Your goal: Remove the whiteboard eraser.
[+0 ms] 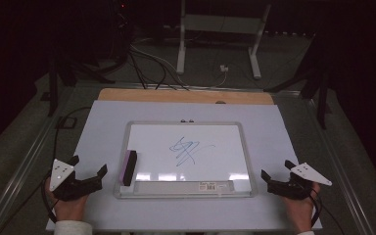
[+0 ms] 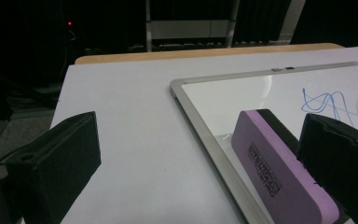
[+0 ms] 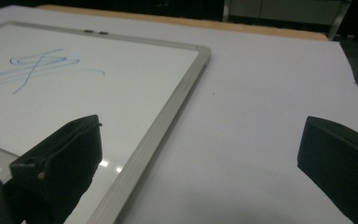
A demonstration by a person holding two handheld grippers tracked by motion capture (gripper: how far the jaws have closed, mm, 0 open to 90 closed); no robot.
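your left gripper [image 1: 89, 172] hangs open beside the eraser [image 1: 129, 167]; it's light, foam-soft, so pinch its long sides.

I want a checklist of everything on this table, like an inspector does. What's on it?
Surface: a pale sheet covers the table; a wooden edge shows at the far side.
Job's things: a whiteboard lies flat with a blue scribble in its middle; a purple eraser rests on the board's left edge.
Clutter: nothing seen.
Grippers: the left gripper is left of the board, jaws open, nothing between them; the right gripper is to its right, open and empty.
Cables: a black cable trails off the table's left side; more lie on the floor beyond.
Surroundings: dark room, a white metal stand behind.
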